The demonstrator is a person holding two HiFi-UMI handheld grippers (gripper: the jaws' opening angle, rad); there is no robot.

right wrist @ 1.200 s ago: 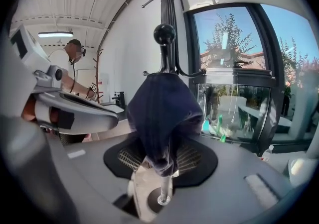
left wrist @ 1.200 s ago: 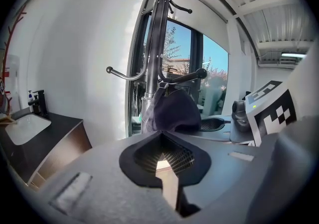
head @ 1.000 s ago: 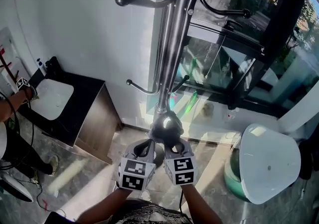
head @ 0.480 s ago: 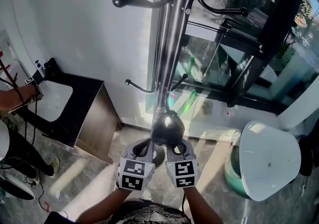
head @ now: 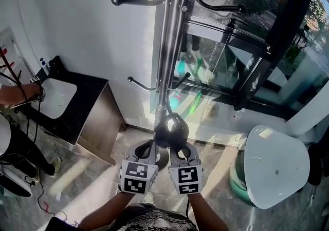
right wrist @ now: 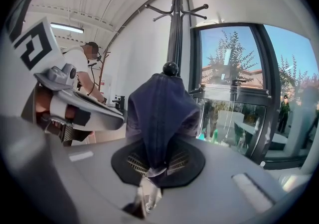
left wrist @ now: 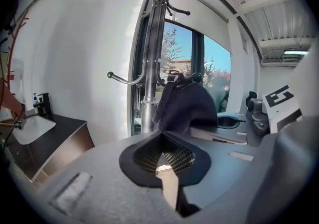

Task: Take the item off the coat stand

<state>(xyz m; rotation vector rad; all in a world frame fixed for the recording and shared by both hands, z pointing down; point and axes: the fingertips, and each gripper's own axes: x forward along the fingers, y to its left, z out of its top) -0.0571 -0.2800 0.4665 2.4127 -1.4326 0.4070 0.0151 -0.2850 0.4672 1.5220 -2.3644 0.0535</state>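
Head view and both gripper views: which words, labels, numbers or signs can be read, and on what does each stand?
No text can be read in any view.
White cube with black square markers at left, and its twin at right: patterns only, no letters.
Small bottle beside the white sink: label too small to read.
Dark blue cloth item on the black metal coat stand: no print shows.

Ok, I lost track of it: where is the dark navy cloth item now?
In the head view, the dark navy cloth item hangs low on the dark metal coat stand, centre frame, pinched in the right claw.
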